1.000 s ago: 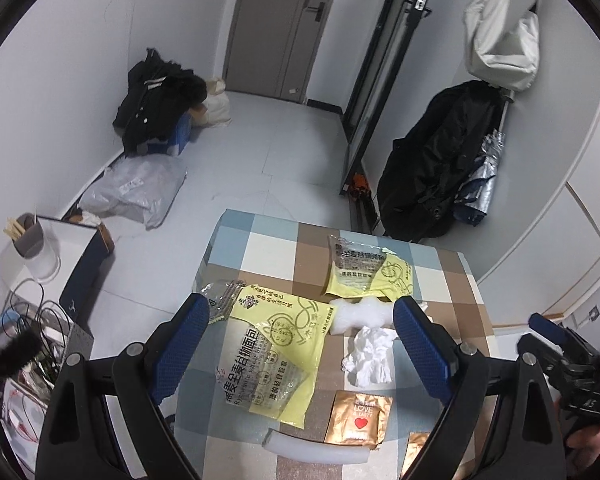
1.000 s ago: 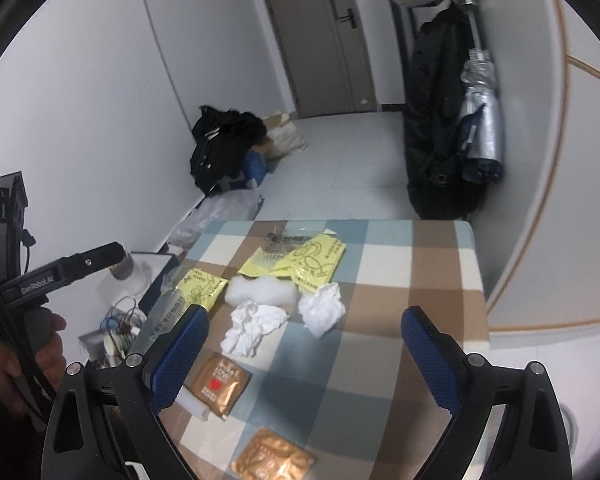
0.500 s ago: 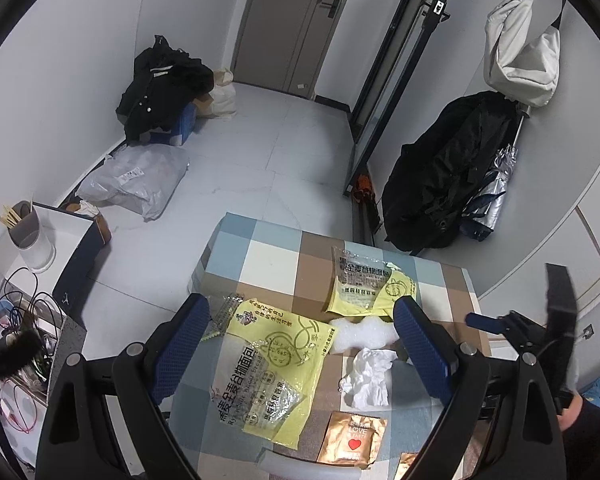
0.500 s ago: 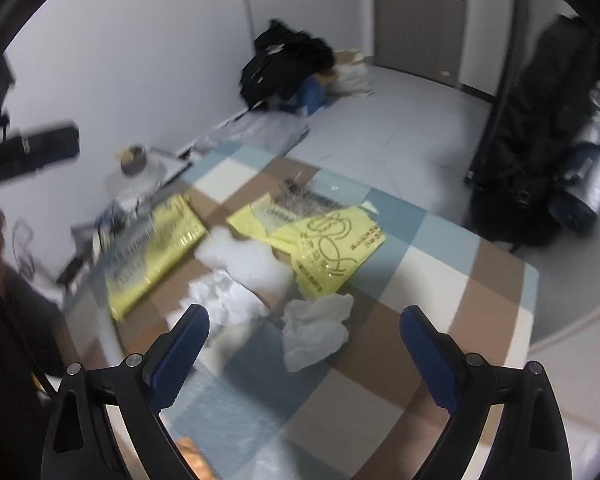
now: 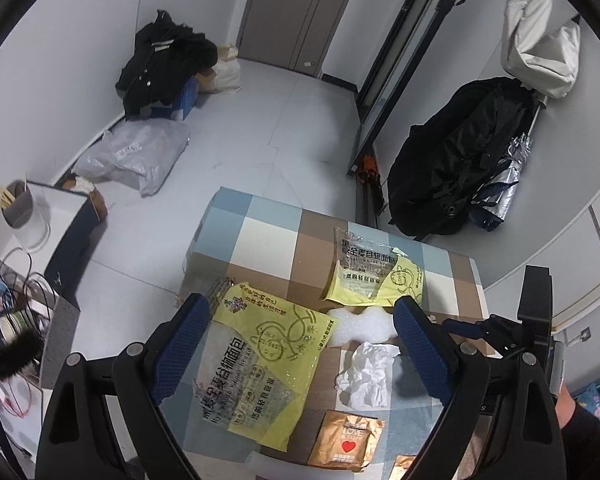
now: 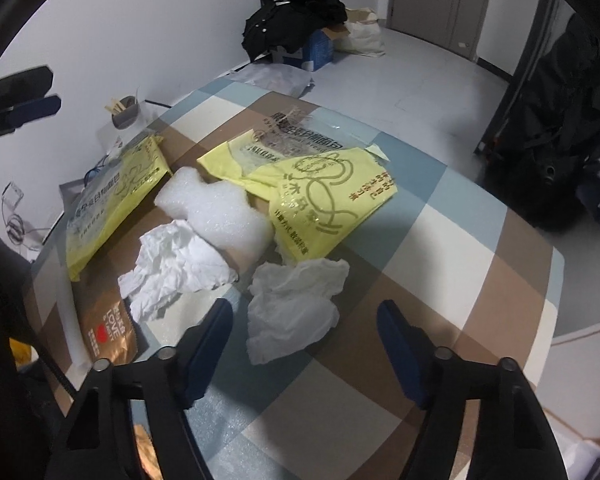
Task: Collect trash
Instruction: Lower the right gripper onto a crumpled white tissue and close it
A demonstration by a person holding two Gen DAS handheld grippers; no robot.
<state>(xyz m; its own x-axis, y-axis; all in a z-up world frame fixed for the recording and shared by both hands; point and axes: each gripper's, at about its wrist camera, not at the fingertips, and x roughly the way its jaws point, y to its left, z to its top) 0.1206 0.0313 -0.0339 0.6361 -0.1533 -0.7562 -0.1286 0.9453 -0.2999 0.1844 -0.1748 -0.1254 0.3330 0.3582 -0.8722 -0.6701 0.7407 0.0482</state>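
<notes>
Trash lies on a checkered table (image 5: 260, 232) (image 6: 480, 280): two yellow bread bags (image 5: 260, 360) (image 5: 372, 276), white foam (image 5: 360, 324), crumpled tissues and brown sachets (image 5: 348, 440). My left gripper (image 5: 300, 344) hovers open above the near yellow bag, holding nothing. My right gripper (image 6: 306, 348) points down at a crumpled white tissue (image 6: 296, 308). Its jaws are closing with the tissue's near end between the fingertips, and the pads are not touching it. A second tissue (image 6: 176, 264), the foam (image 6: 216, 208) and the far yellow bag (image 6: 320, 196) lie just beyond.
On the floor are a black coat pile (image 5: 160, 64) over a blue box, a grey plastic bag (image 5: 136, 156) and black bags (image 5: 460, 168) against the right wall. A cup of chopsticks (image 5: 16, 208) stands on a side stand to the left. Door (image 5: 300, 12) at the back.
My right gripper has dropped toward the table and tilted down over the white tissue, its jaws narrower. It now shows at the right edge of the left wrist view. The left gripper shifted slightly.
</notes>
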